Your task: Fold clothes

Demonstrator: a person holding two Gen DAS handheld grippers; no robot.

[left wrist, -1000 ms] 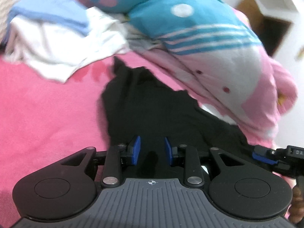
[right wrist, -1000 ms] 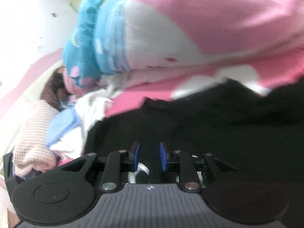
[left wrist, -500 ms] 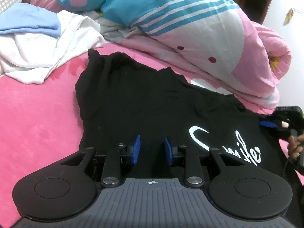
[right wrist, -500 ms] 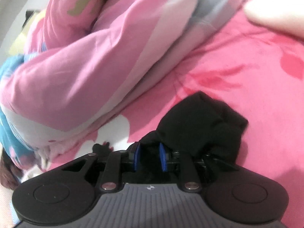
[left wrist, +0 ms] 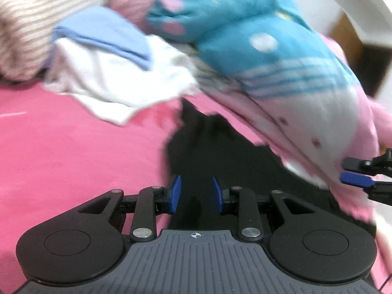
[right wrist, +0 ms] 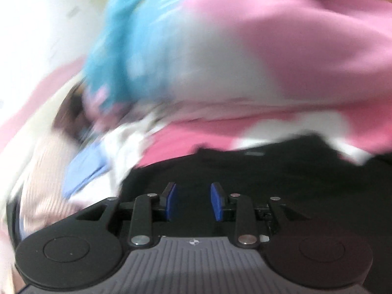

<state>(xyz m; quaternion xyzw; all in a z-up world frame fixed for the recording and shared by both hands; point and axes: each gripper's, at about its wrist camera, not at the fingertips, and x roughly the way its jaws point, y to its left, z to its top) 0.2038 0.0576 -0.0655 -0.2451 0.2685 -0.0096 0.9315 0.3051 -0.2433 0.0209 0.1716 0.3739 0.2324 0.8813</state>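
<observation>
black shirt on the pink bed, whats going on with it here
A person is working on a black shirt with a handheld gripper in each hand, on a pink bed sheet. Both views are motion-blurred. The left gripper and right gripper hover over the dark fabric with their fingers apart, neither clearly clamping any cloth. A rolled pink and blue quilt lies behind the shirt, with a pile of white and light blue clothes beside it. No fold shows in the shirt.
</observation>
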